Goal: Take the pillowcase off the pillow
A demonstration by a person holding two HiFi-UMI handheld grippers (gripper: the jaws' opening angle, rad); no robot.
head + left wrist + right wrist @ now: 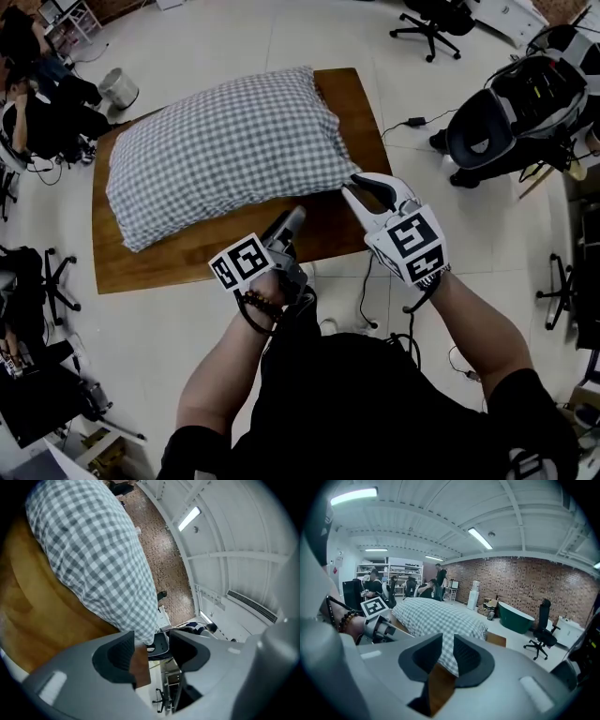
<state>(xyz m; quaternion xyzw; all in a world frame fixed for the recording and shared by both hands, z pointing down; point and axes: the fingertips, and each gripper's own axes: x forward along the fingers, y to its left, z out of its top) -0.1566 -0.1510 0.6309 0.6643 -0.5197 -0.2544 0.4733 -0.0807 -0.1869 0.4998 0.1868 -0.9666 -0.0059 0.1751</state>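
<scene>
Judging from the head view, this is the reach-in, with nothing gripped yet. The stuffed grey-and-white checked fabric pillowcase (225, 141) lies on the brown wooden board (159, 267) ahead of the left gripper (291, 222), its near corner just beyond the right gripper (364, 192). Left gripper view: jaws well apart and empty, pillowcase end ahead, off-centre. Right gripper view: narrow gap, empty, corner dead ahead. Next move: find the open end (can't tell which) and pinch fabric only.

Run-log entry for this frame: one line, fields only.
stage: pre-grasp | grey-checked fabric pillowcase: not removed, on brown wooden table | left hand-held gripper: open, empty | right hand-held gripper: slightly open, empty
</scene>
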